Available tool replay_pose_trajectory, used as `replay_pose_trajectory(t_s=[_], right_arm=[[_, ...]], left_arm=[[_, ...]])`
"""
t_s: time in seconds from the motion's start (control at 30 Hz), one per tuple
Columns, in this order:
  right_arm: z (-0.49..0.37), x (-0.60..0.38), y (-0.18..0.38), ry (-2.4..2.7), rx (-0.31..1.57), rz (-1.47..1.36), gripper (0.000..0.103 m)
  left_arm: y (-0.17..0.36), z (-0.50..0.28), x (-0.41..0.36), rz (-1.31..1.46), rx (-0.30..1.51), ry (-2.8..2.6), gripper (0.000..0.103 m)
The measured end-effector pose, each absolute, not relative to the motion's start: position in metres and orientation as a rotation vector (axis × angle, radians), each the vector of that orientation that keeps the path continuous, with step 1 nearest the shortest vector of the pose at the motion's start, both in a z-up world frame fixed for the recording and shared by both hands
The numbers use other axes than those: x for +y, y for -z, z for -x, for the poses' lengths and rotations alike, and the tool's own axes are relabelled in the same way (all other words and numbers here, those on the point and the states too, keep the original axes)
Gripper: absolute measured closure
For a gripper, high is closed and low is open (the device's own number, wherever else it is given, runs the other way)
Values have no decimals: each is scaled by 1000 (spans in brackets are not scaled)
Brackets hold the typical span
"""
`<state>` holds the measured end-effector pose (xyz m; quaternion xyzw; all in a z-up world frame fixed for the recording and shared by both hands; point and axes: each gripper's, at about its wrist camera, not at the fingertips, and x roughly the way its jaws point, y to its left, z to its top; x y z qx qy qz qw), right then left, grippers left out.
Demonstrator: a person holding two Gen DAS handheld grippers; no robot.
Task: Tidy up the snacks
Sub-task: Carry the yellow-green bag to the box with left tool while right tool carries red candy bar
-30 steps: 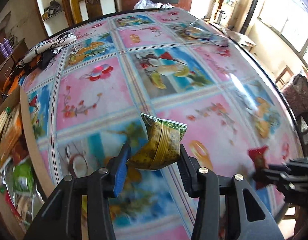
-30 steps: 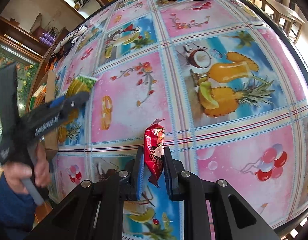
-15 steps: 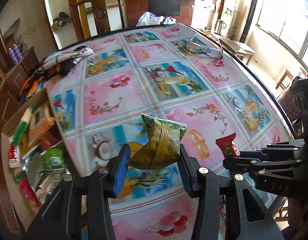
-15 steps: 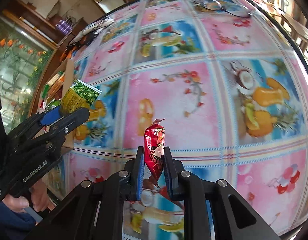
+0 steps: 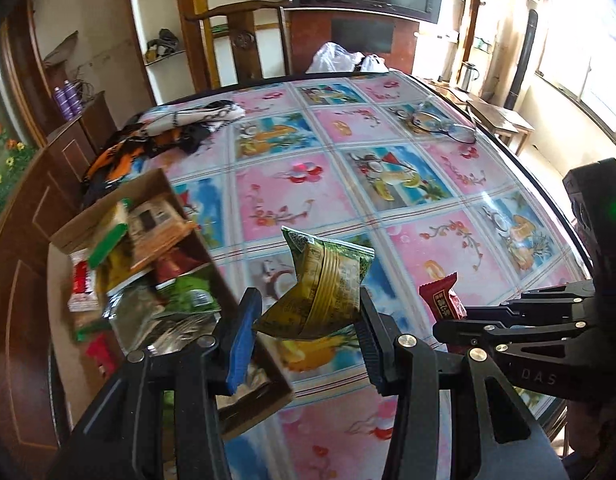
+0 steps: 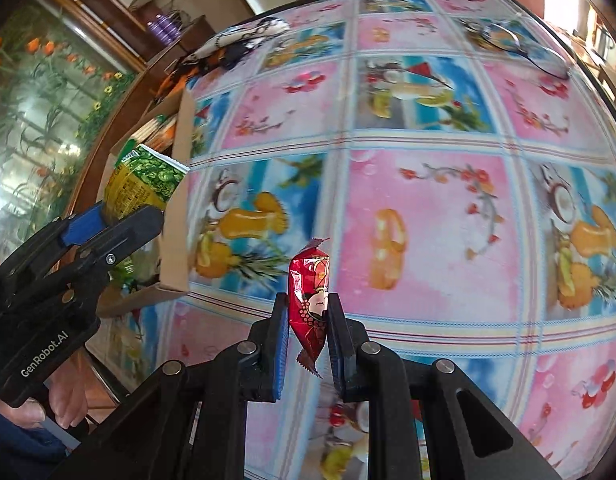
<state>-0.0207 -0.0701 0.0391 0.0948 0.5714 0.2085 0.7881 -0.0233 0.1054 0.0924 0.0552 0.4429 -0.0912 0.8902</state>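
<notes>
Table (image 5: 387, 216) under glossy pink-and-blue fruit-print cloth. Cardboard box (image 5: 164, 184) of snack packets at 9 o'clock, on the left edge. Patterned fabric heap (image 5: 176, 128) at 11 o'clock. Eyeglasses (image 5: 443, 126) at 1 o'clock, far side.

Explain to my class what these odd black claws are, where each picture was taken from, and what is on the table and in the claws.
No robot here: a person holds a two-finger gripper in each hand, each with a wide-angle camera looking along its fingers. One picture comes from the left gripper, the other from the right gripper. The left is closed on a green-and-yellow snack packet, the right on a small red sweet; each also shows in the other's view. Both are held above a table with a pink and blue fruit-patterned cover. At its left edge stands a cardboard box filled with snacks. Farther back lie spectacles and some patterned cloth.
</notes>
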Motion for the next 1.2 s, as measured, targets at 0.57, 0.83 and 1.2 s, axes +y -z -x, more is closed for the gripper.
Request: replay_pose_trajectory(t_s=[0.57,0.83,1.2], right_arm=[[14,-11,-52,-542,1205,-133,84],[12,20,-58,-589,1202,-73,84],[10,92,-63,-702,1197,57,83]], left_arm=[[-95,37,163,-62,916,79,58],[-86,43,197,-8,932,17,58],[-64,51,256,101,975,-105,57]])
